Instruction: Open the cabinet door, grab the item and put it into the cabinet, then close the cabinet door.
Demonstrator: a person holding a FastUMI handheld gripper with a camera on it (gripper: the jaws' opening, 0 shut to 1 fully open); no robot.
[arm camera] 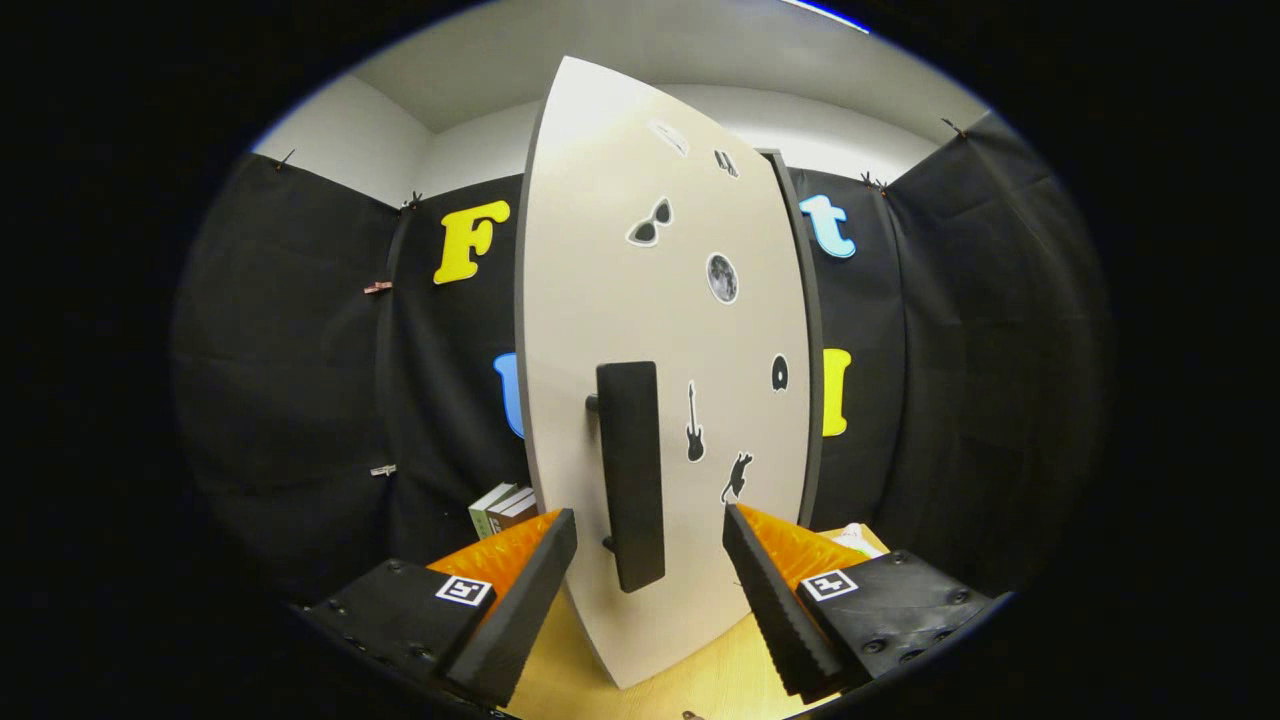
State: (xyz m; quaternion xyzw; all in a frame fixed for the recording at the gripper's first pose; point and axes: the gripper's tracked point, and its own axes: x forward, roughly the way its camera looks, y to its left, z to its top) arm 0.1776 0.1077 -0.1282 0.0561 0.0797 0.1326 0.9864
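In the gripper view, the gripper (648, 560) stands wide open, its two fingers spread to either side of the cabinet door (660, 330) with nothing held between them. The door is a pale panel seen close up and at a slant, its dark edge showing along the right side, and it carries several small black stickers: sunglasses, a round moon-like disc, a guitar, an animal shape and a few others. A long black handle (632, 475) stands upright on the door, fixed on short posts, and its lower end hangs in the gap between the fingers, closer to the left finger than the right; neither finger touches it. The foot of the door meets the light wooden worktop (720, 675) just ahead of the fingers. Beyond the left finger, beside the door's left edge, a few books (503, 508) stand side by side. Beyond the right finger a small pale item (855, 538) lies on the worktop, mostly hidden, and what it is cannot be told.
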